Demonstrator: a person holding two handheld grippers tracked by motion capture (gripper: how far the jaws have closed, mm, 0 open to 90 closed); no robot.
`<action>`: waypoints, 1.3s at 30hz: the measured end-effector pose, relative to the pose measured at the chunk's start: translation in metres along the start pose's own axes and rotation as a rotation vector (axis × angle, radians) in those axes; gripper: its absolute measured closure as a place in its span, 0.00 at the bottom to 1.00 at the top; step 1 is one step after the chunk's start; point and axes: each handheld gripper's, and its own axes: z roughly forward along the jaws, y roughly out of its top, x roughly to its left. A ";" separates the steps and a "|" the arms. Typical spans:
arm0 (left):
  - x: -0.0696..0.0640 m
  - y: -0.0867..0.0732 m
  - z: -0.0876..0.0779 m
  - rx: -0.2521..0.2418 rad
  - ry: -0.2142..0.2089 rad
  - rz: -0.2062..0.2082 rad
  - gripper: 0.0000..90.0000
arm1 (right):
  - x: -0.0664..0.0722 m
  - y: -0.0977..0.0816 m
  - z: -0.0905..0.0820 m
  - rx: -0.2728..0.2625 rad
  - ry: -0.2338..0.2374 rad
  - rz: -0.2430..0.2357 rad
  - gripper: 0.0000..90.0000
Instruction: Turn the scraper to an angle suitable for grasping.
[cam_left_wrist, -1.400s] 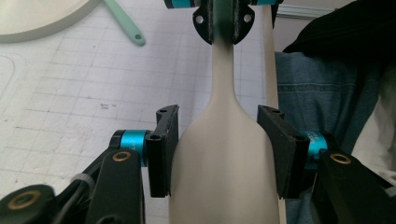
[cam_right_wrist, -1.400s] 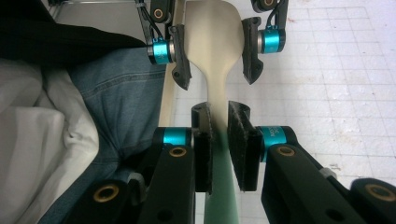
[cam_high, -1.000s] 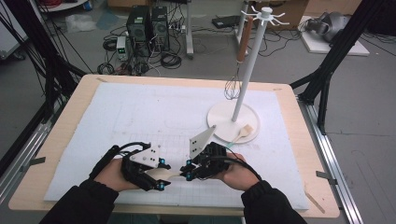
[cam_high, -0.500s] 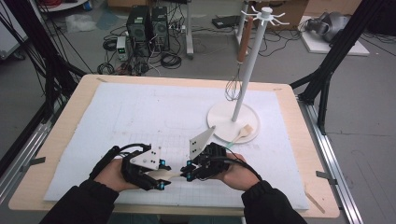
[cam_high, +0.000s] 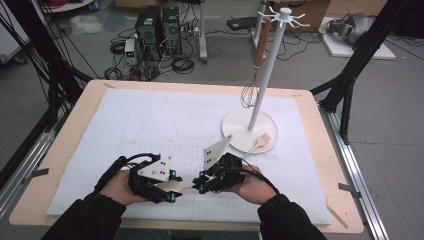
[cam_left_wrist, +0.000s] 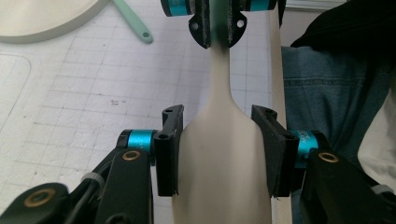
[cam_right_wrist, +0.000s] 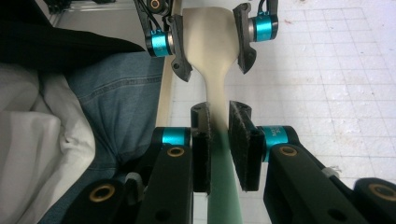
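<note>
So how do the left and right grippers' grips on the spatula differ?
The left gripper clamps the spatula by its wide cream blade, with jaws set far apart that have just been closing. The right gripper pinches the narrow neck where the green handle begins, with jaws close together. They point at each other from opposite ends. Both are shut on the same spatula.

Left tongs (cam_left_wrist: 219, 154) closed on spatula blade (cam_left_wrist: 222, 177) (cream).

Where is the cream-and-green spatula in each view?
High view: spatula, low centre, over the near part of the gridded white mat.
Left gripper view: bottom centre, cream blade between the jaws of the left gripper, which have just been closing.
Right gripper view: centre, running up from the right gripper.
Shared landmark: that mat.
</note>
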 end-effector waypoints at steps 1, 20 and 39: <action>0.000 0.000 0.000 -0.003 0.007 0.001 0.62 | 0.000 0.000 0.000 0.000 0.002 0.001 0.88; 0.002 -0.001 -0.007 -0.038 0.015 -0.008 0.64 | -0.003 -0.002 0.001 -0.023 -0.006 0.008 0.82; 0.003 -0.007 -0.018 -0.051 0.025 -0.016 0.63 | -0.005 -0.023 -0.013 -0.073 -0.018 0.032 0.80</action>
